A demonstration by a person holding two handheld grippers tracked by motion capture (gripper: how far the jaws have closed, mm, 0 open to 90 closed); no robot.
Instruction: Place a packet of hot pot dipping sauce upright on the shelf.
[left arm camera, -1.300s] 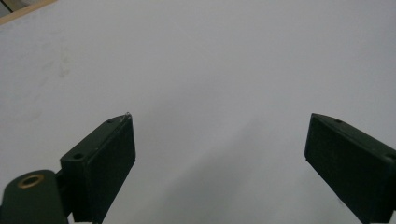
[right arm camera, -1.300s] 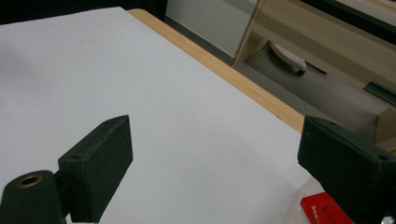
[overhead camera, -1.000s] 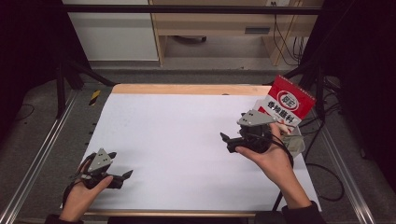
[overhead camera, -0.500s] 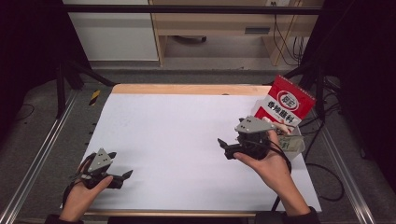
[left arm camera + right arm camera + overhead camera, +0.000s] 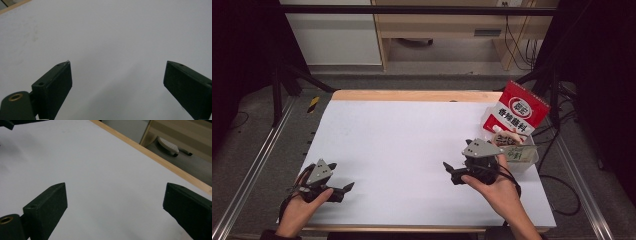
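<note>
A red and white packet stands upright at the table's far right edge, its long axis roughly vertical and leaning slightly, printed face toward the person. Just in front of it sits what may be a clear container with labelled contents; the view is too small to be sure. The right gripper rests beside that container, fingers spread wide and empty. The left gripper lies at the near left corner, fingers likewise apart over bare white surface.
</note>
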